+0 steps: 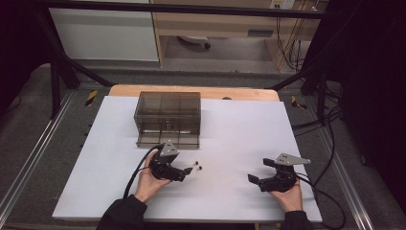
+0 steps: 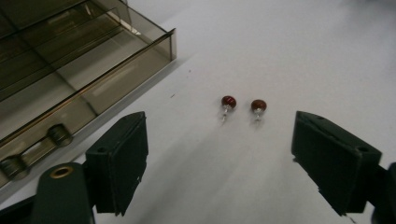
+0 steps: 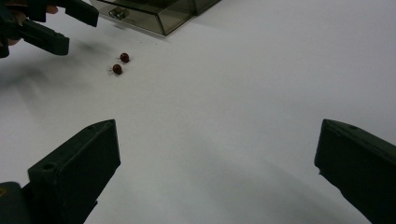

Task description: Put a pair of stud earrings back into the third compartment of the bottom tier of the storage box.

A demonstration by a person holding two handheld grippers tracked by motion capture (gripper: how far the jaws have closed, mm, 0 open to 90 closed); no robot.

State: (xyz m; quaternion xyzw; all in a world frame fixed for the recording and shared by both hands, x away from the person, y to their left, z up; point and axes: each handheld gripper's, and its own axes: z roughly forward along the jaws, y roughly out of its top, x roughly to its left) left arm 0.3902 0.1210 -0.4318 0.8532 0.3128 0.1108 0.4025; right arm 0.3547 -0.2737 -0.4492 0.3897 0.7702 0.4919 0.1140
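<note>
Earrings: two small red ball studs (image 2: 229, 102) (image 2: 258, 105), each with a short metal post, lying side by side on the white worktop (image 1: 230, 143), close together but not touching.
Earrings vs box: just off the near right corner of the smoky clear box (image 1: 167, 119), on bare worktop, apart from its wall.
Box: tinted plastic, divided into compartments, drawer-like front with two round metal knobs (image 2: 60, 134) seen in the left gripper view; sits toward the far left-centre of the worktop.
Left claw: (image 1: 187, 170) held in the person's left hand (image 1: 149, 184), just in front of the box's near wall, aimed at the earrings.
Left claw state: jaws apart, nothing between the pads; in the left gripper view the earrings lie ahead of the tips, roughly centred in the gap, untouched.
Right claw: (image 1: 261, 171) held in the person's right hand (image 1: 288, 196), well to the right of the box and well apart from the earrings.
Right claw state: jaws wide apart, holding nothing, bare worktop between them.
Right gripper view: earrings (image 3: 121, 63) far off at upper left, left claw beside them, box corner beyond.
</note>
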